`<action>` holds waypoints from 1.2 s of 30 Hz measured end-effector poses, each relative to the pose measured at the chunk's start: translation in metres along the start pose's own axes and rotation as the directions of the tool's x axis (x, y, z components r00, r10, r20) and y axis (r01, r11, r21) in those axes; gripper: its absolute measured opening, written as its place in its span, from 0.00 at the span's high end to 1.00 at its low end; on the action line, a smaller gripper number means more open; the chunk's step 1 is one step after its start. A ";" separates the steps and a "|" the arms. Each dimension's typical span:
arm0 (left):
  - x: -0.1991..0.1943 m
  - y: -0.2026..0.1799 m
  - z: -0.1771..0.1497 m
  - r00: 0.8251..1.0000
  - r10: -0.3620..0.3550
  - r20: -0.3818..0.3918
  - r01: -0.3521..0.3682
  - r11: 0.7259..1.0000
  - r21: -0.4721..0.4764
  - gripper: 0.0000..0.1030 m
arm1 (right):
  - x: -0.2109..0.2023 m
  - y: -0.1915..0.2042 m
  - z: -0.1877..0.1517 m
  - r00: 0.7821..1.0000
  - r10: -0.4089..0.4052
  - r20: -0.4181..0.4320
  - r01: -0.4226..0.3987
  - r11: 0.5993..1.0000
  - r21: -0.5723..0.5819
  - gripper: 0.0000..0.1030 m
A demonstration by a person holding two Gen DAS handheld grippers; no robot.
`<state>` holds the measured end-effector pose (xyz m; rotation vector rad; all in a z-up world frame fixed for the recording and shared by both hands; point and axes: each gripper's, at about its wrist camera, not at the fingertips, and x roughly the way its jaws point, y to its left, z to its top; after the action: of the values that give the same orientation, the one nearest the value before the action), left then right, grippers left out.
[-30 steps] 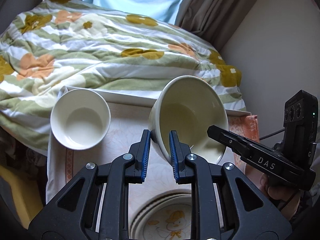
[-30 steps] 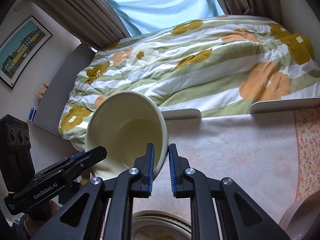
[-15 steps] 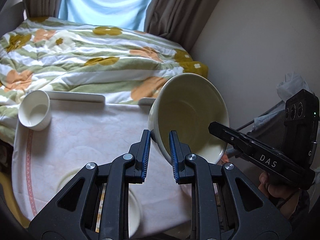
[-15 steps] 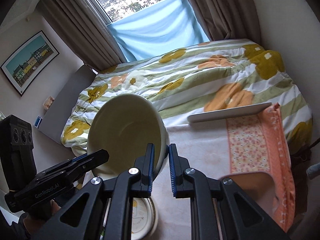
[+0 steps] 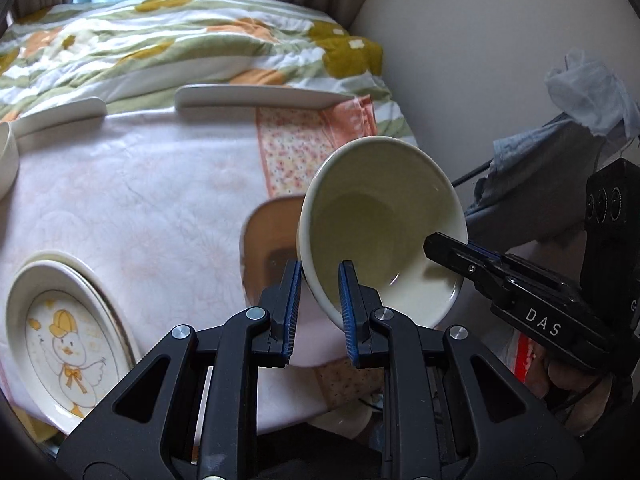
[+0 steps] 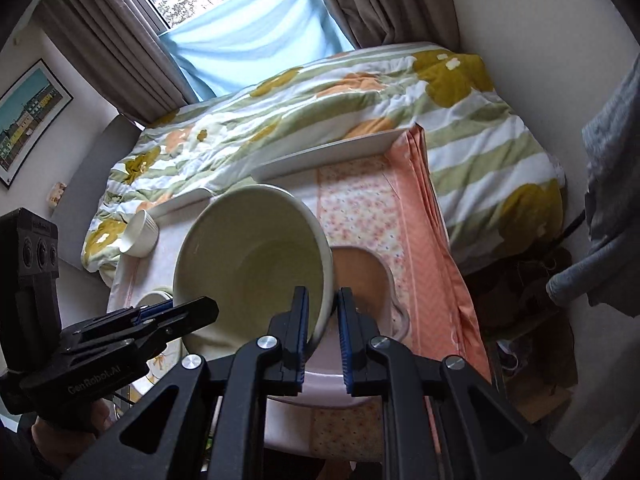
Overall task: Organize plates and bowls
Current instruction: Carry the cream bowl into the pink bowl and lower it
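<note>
A large cream bowl (image 5: 380, 232) (image 6: 252, 260) hangs tilted in the air between both grippers. My left gripper (image 5: 318, 304) is shut on its near rim in the left wrist view. My right gripper (image 6: 322, 328) is shut on the opposite rim. The bowl hangs above a pink-brown dish (image 5: 268, 248) (image 6: 362, 280) on the table's right part. A stack of plates with a duck picture (image 5: 68, 340) lies at the front left. A small white bowl (image 6: 140, 232) stands at the far left.
The table has a pink-white cloth (image 5: 140, 192) with an orange floral runner (image 6: 360, 208). A bed with a flowered quilt (image 6: 320, 104) lies behind. A wall (image 5: 480, 40) and grey clothes (image 6: 608, 200) are on the right.
Both grippers have carried the big bowl to the right across the table and lower, over the pink-brown dish. The small white bowl has slid out to the left edge of view.
</note>
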<state>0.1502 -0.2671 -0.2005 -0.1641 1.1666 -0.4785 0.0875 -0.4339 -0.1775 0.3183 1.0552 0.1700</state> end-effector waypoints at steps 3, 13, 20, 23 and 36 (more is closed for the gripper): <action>0.022 0.001 -0.005 0.997 0.040 -0.059 -0.038 0.999 0.039 0.84 | 0.019 -0.011 -0.009 0.999 -0.014 -0.052 0.015 1.000 0.024 0.87; 0.067 0.001 -0.007 0.969 0.185 -0.161 -0.155 0.970 0.186 0.84 | 0.060 -0.015 -0.023 0.987 -0.091 -0.131 0.091 0.996 -0.009 0.87; 0.080 -0.005 -0.001 0.949 0.259 -0.182 -0.204 0.939 0.277 0.84 | 0.072 -0.012 -0.025 0.975 -0.141 -0.170 0.136 0.990 -0.041 0.87; 0.085 -0.007 -0.001 0.940 0.285 -0.187 -0.222 0.928 0.299 0.84 | 0.073 -0.012 -0.027 0.974 -0.143 -0.178 0.140 0.990 -0.031 0.87; 0.085 -0.012 -0.002 0.926 0.356 -0.128 -0.292 0.887 0.358 0.84 | 0.076 -0.012 -0.026 0.967 -0.140 -0.212 0.141 0.990 -0.012 0.87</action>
<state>0.1713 -0.3155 -0.2686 0.3768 1.2523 -0.3905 0.1015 -0.4189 -0.2566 0.2307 1.2853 0.0758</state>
